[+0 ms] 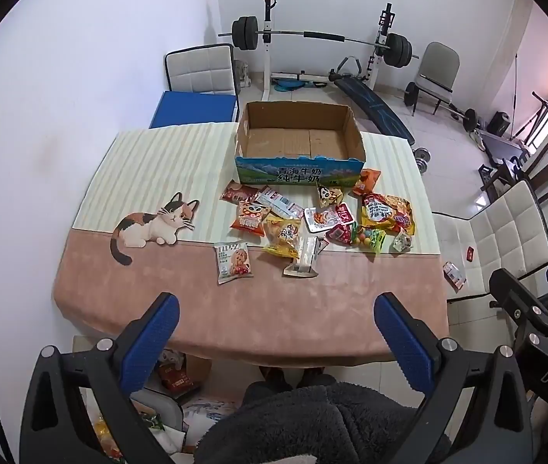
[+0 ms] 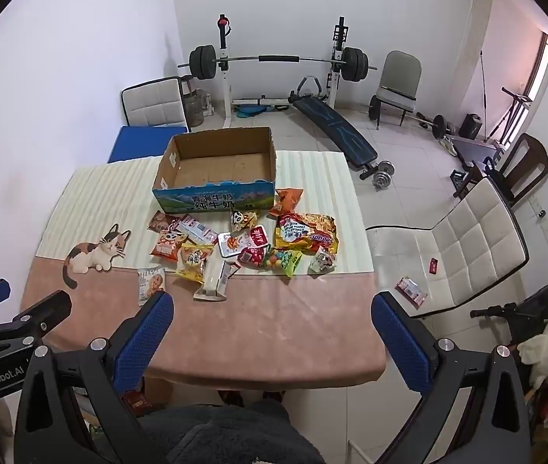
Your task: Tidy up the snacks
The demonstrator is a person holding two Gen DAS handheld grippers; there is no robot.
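Left gripper (image 1: pixel 277 319): nearest the lens in the left wrist view, at 6 o'clock — blue pads spread to their widest, nothing between them, hanging above the near pink edge of the table (image 1: pixel 157 301).
Right gripper (image 2: pixel 272 317): same pose in the right wrist view, jaws wide apart and empty; the left tool's body shows at 9 o'clock.
Dark fleece garment (image 1: pixel 312 417): on the person, low at 6 o'clock, under both tools.
Snack pile (image 1: pixel 324 216): loose packets heaped mid-table, just in front of the cardboard box (image 1: pixel 299 137), which stands open and empty at 12 o'clock of the pile.
White puffed packet (image 1: pixel 234 261): lies apart from the heap at its 7 o'clock — nearest the left tool, unobstructed.
Clear upright pouch (image 1: pixel 306 257): at 6 o'clock of the heap, leaning on an orange packet.
Large yellow bag (image 1: pixel 388 212): at 3 o'clock of the heap, the bulkiest item.
Handling, judged: packets look light, air-filled and slick-filmed; contents probably brittle, so a hard squeeze on the belly risks crushing or a pop.
Hold point, judged: pinch a crimped end seam or a flat corner, not the inflated middle; overlapping packets may drag neighbours.
Stray packets (image 1: pixel 453 275): on the white chair at 3 o'clock, off the table.
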